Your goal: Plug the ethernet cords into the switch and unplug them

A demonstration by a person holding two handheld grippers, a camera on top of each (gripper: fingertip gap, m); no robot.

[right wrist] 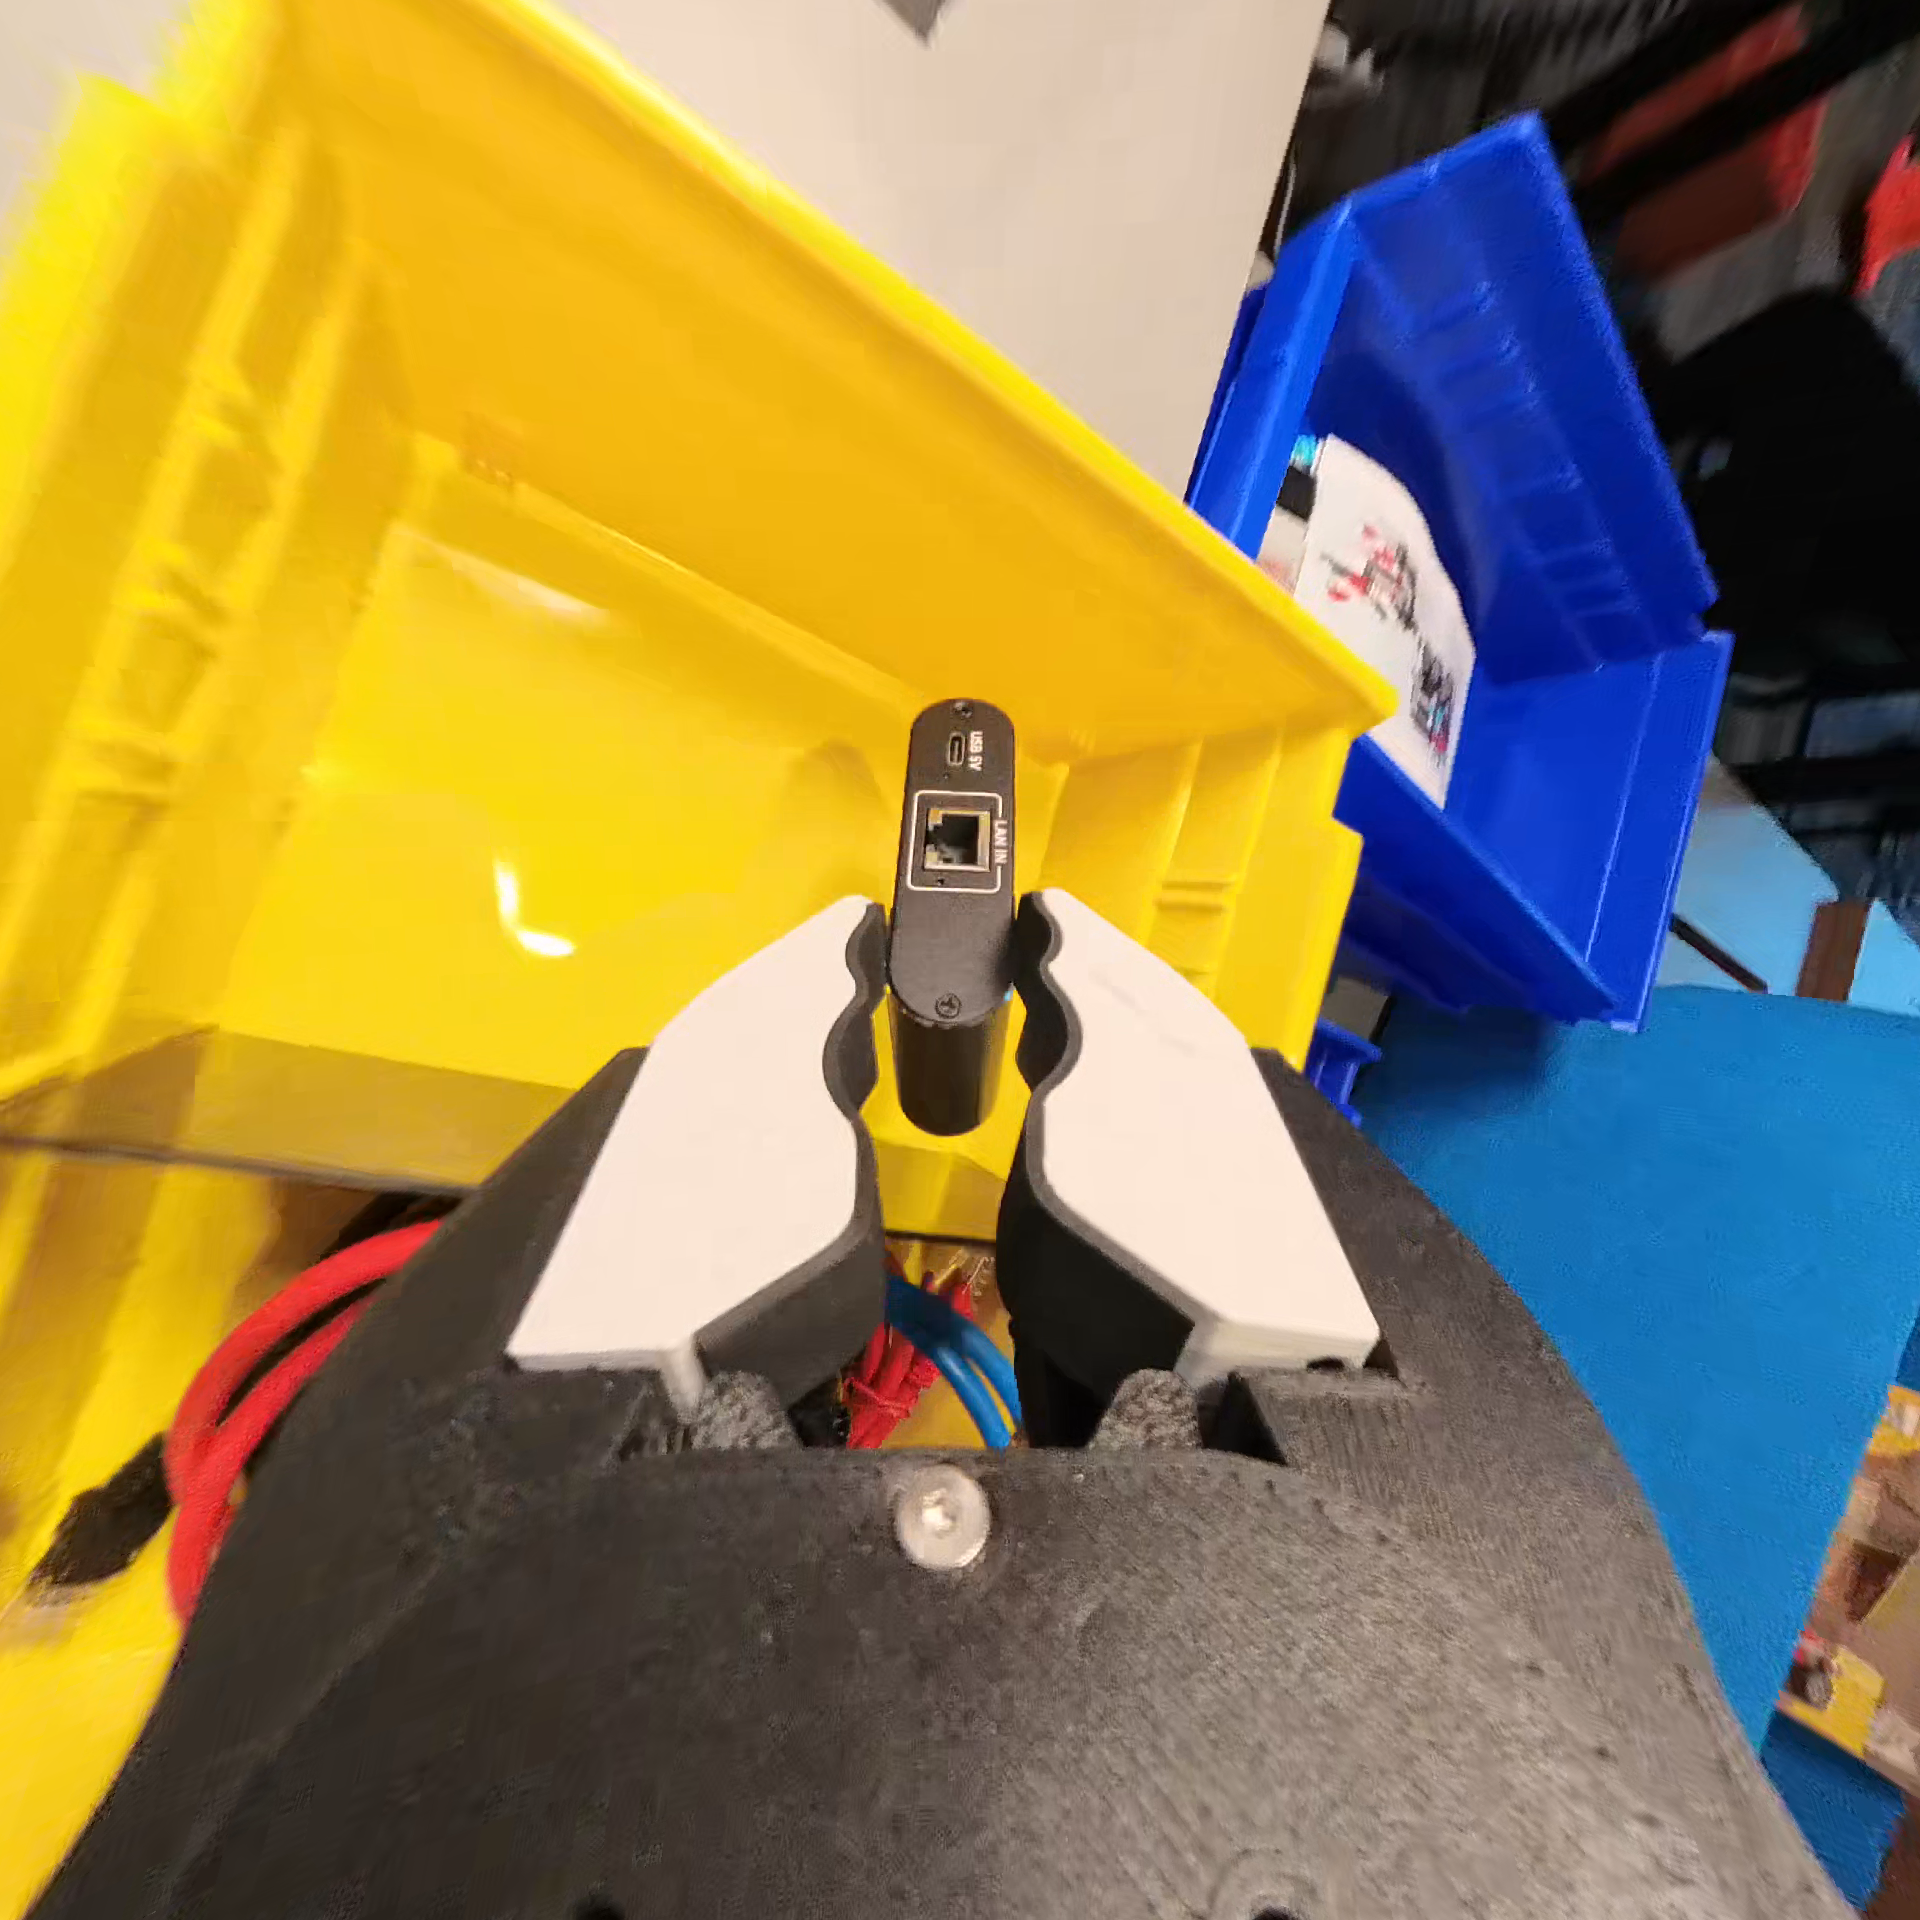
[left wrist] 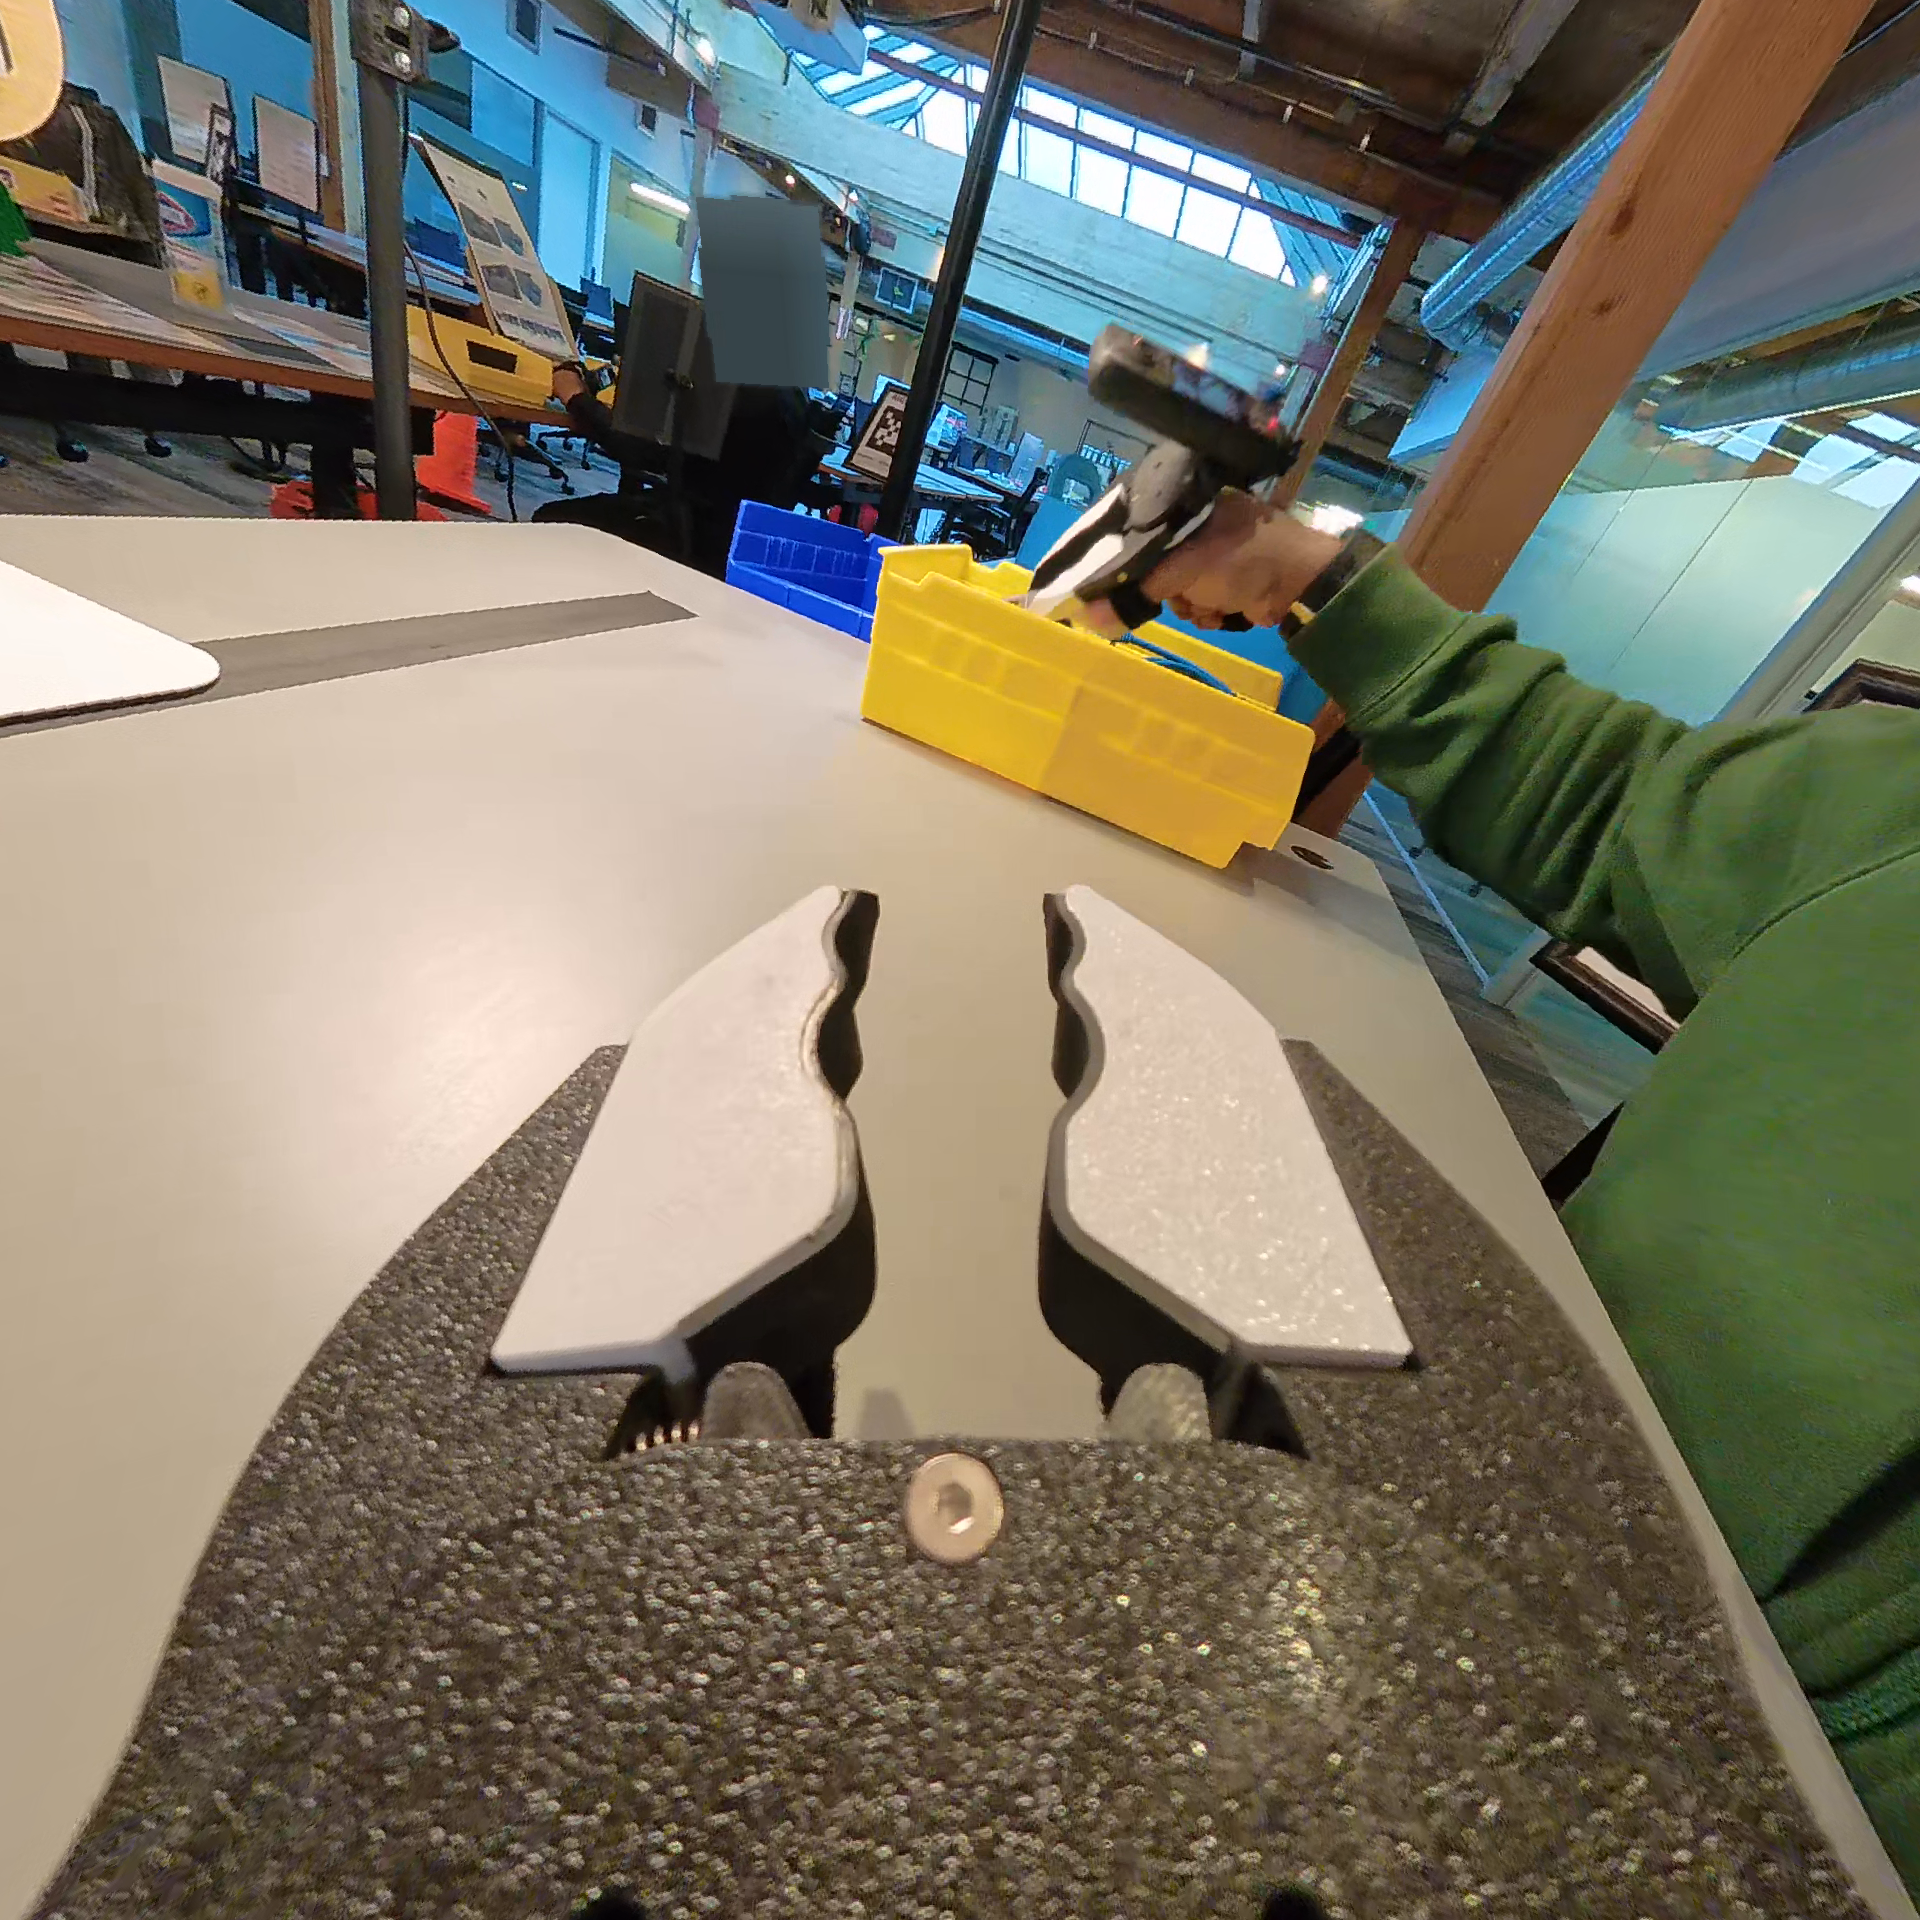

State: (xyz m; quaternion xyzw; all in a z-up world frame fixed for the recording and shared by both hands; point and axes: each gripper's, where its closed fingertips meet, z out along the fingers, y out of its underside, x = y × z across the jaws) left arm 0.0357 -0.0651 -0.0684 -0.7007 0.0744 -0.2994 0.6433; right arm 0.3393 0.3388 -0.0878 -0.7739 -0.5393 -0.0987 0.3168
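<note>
Right gripper (right wrist: 948,961) clamps the black switch (right wrist: 954,831) over the yellow bin (right wrist: 623,520); left gripper (left wrist: 961,925) gapes above the grey table (left wrist: 416,883).

Bright daylight from high windows (left wrist: 1132,177), fisheye bending at edges, motion blur on yellow bin (right wrist: 260,468)

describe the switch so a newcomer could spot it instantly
Find the yellow bin at the table's edge, beside the blue bin. Over it, the right hand-held gripper pinches the switch: a slim black oblong box, its port end facing the camera, unlike the red and blue cords below.
</note>
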